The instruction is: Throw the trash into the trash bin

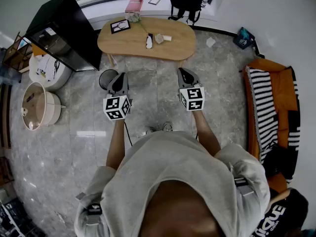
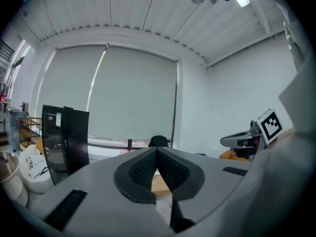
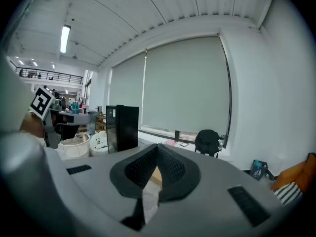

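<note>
Grey top (image 1: pixel 182 169), left gripper (image 1: pixel 120 76) and right gripper (image 1: pixel 183 71), fingers closed, empty (dark bin (image 1: pixel 104 78) partly hidden).

The table (image 1: pixel 133 46) had a smooth, matt wood top; crumpled paper (image 1: pixel 159 38) lay on it. Beneath the table, the floor (image 1: pixel 153 93) was glossy polished stone. Left of it, the cabinet (image 1: pixel 66 23) was glossy black; right, the sofa (image 1: pixel 284 90) was orange cloth.

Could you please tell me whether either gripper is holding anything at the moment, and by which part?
Nothing is held. The left gripper and the right gripper each have their jaws closed together, tip to tip, with nothing between them.
</note>
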Motion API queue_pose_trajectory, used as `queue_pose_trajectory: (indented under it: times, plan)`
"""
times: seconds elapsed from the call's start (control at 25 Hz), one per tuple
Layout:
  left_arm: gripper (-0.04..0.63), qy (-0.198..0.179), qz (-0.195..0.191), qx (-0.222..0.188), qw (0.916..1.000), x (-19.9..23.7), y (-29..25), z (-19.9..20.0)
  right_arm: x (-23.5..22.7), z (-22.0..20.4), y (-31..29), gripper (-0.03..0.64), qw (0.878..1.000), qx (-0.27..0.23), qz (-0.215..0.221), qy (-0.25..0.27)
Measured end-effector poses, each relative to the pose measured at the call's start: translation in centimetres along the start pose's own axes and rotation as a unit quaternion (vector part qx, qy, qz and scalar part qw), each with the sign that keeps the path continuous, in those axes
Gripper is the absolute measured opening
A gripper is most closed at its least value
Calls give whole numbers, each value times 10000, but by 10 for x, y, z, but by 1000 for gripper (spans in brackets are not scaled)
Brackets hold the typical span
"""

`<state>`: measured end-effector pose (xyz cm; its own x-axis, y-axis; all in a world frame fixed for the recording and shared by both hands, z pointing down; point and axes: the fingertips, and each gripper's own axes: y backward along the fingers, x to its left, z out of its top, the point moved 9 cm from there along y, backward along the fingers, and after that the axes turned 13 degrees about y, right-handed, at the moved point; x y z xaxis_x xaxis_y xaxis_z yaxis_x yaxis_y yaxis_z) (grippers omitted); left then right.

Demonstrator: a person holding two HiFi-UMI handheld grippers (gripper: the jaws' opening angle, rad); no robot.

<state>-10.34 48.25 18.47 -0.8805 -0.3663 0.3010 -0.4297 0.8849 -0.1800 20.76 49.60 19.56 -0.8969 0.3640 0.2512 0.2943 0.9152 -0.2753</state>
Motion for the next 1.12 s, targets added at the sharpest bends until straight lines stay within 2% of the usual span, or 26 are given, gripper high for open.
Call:
queue_pose_trajectory:
  times: [0.48,0.88,1.12]
  plan:
    - [18,-28,39,41,10000,-20,5,-5,-8,-9,17,29,9999,-60,91,-66]
    - [18,-239,83,126,9996,-58,-3,-19,-36,-36,32,31,9995,-138,232,-186]
    - [18,-207,210,196,9994,-60,-9,-29,-43,-49,24,32,9994,-38,291,-188]
